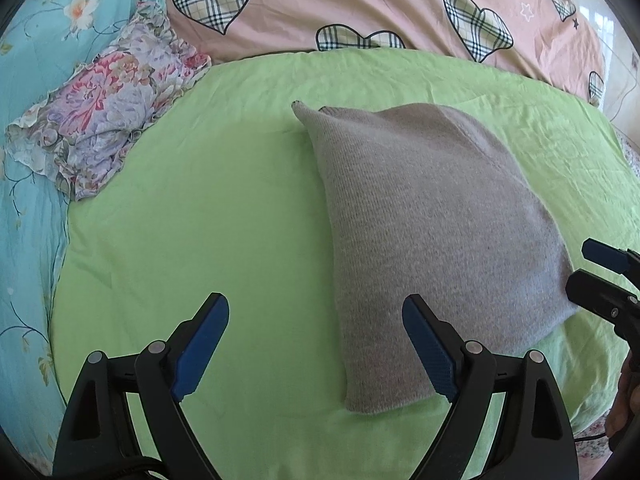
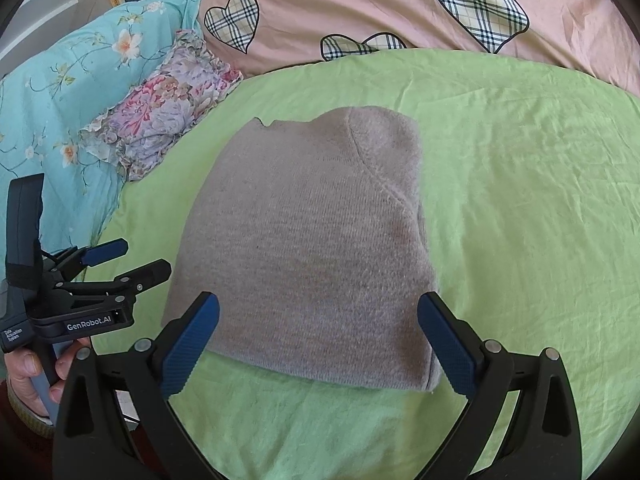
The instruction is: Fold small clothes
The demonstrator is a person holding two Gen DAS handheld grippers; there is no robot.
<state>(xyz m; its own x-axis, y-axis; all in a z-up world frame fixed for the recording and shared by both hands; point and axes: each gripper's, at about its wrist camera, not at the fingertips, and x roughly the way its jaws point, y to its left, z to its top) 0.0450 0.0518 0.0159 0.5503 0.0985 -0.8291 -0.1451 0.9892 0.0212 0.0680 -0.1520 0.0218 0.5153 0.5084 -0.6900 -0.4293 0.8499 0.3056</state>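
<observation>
Closest to my left camera, the left gripper (image 1: 316, 312) has its two blue-padded fingers spread wide, with nothing between them. Between the jaws I see only green sheet (image 1: 200, 208). Just beyond the right-hand finger, and partly behind it, lies the grey knitted garment (image 1: 432, 240), folded into a compact, flat bundle on the sheet. Its near edge sits beside that finger; I cannot tell whether they touch. Far left of the jaws, a floral ruffled cloth (image 1: 108, 120) rests on the edge of the green sheet, against a turquoise flowered cover (image 1: 32, 60). Past the garment, a pink cover with plaid hearts (image 1: 360, 4) runs across the far side.

From my right camera, the left gripper (image 2: 140, 260) appears left of the jaws, held in a hand (image 2: 28, 372), its fingers parted and near the garment's left edge. The right gripper (image 2: 318, 312) also has its fingers spread wide, holding nothing. The grey knitted garment (image 2: 304, 240) lies straight ahead, its near folded edge crossing the gap between the jaws. Bare green sheet (image 2: 520, 200) lies right of the jaws.
</observation>
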